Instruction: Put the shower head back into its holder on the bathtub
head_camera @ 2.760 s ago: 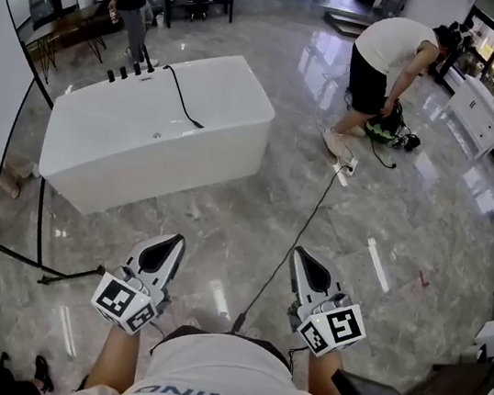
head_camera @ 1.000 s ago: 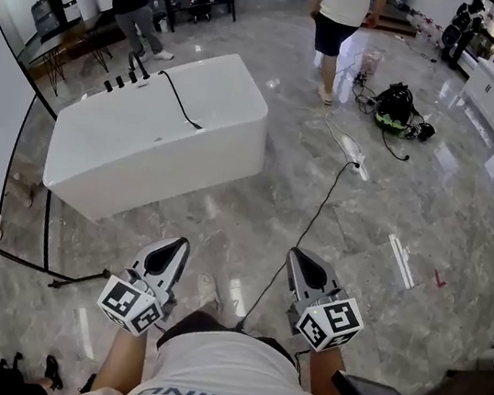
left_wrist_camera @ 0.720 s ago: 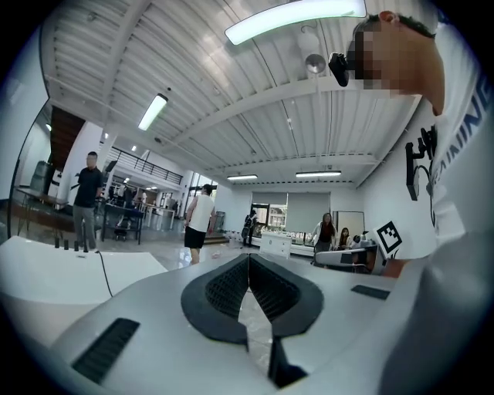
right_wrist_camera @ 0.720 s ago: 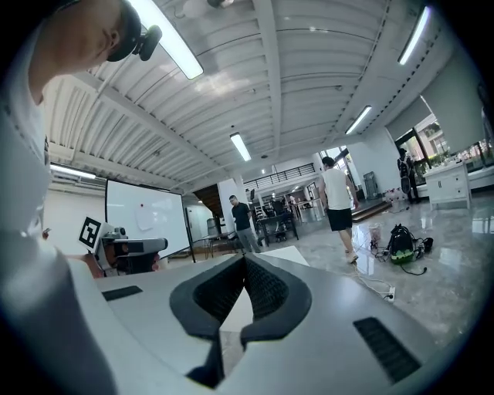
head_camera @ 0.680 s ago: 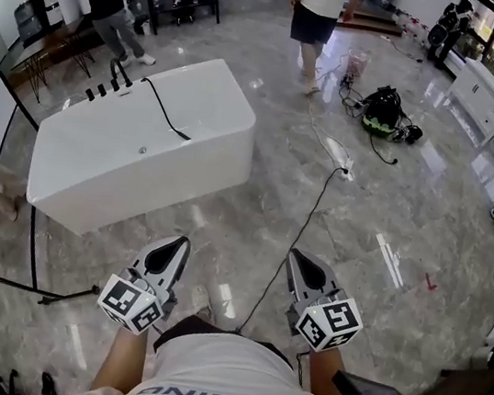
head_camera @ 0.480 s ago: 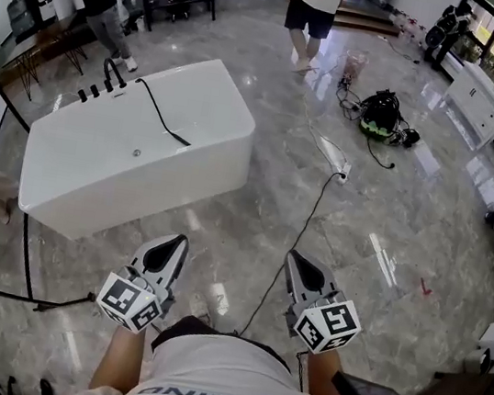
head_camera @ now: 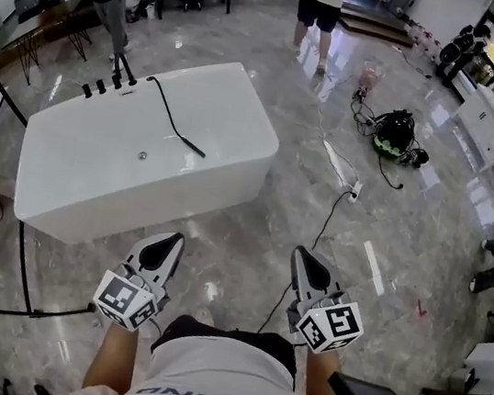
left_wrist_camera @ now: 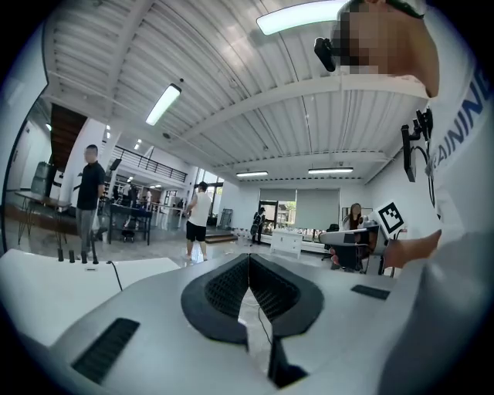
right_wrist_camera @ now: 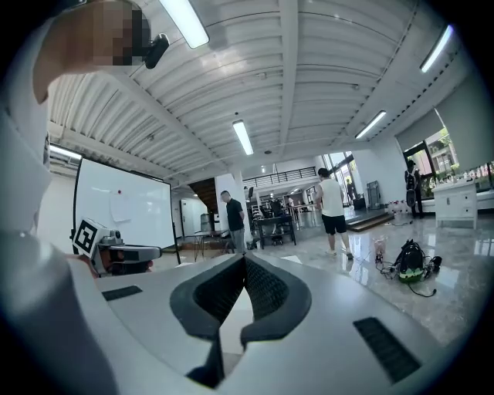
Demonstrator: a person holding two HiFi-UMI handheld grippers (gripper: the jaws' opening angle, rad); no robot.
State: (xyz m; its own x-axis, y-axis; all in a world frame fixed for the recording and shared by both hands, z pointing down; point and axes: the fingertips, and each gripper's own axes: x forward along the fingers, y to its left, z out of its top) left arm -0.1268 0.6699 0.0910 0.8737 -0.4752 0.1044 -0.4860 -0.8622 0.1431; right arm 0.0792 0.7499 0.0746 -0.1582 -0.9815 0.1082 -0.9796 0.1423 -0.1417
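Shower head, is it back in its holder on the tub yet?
Nothing is done yet. The shower head lies loose on the white bathtub, its black hose running back to the fittings at the far corner. Nothing is in hand: left gripper and right gripper are shut, empty, short of the tub. Left: reach it, grab it, seat it in the holder.

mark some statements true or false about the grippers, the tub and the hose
1. The left gripper and the right gripper are both shut and empty. True.
2. A black hose lies across the bathtub. True.
3. The bathtub is black. False: it is white.
4. The left gripper touches the bathtub. False: bare floor shows between them.
5. A green and black bag lies on the floor. True.
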